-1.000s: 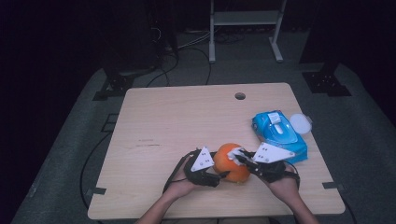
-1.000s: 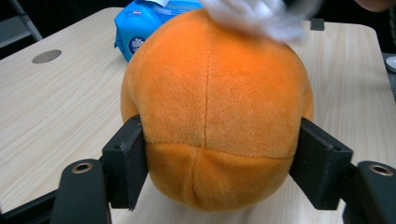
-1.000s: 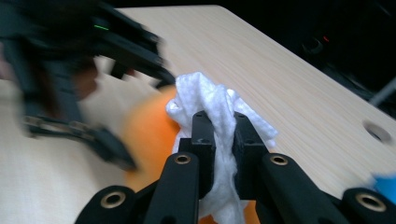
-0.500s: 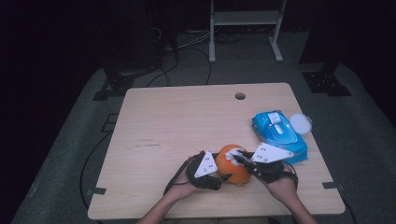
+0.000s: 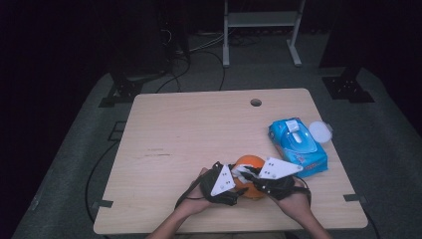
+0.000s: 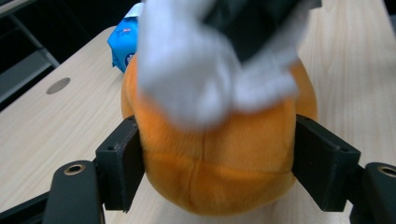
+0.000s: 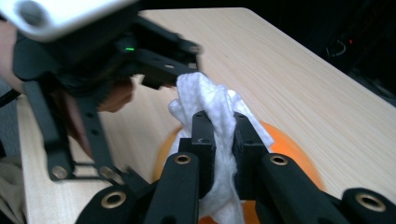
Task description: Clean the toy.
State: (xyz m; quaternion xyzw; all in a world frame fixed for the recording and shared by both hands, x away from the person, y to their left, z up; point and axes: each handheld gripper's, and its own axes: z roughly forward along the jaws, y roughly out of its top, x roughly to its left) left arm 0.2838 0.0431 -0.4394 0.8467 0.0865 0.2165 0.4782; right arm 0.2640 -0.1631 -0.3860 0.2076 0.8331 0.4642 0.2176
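Near the front edge of the wooden table (image 5: 179, 134), one orange plush ball (image 5: 249, 163) is found, resting on the wood between two hand-held grippers. The left gripper (image 6: 217, 154) is set around the ball, its two black jaws pressed against the ball's flanks in the left gripper view; the jaws have just been opening slightly, yet the ball is seen gripped between them. The right gripper (image 7: 219, 140) is closed tight on one white wipe (image 7: 212, 107), which is pinched between its jaws and held against the top of the ball. In the high view the left gripper (image 5: 221, 181) and the right gripper (image 5: 271, 177) are seen close together over the ball, each carried by one hand entering from the bottom edge. One blue pack of wipes (image 5: 297, 147) lies flat just beyond the right gripper, and one round white lid (image 5: 320, 132) is placed just beside its far corner. One round cable hole (image 5: 256, 102) is cut near the far edge of the table. Grey carpet is laid around the table, black stand feet and cables are seen on it, and one pale metal rack (image 5: 261, 30) stands in the dark background.
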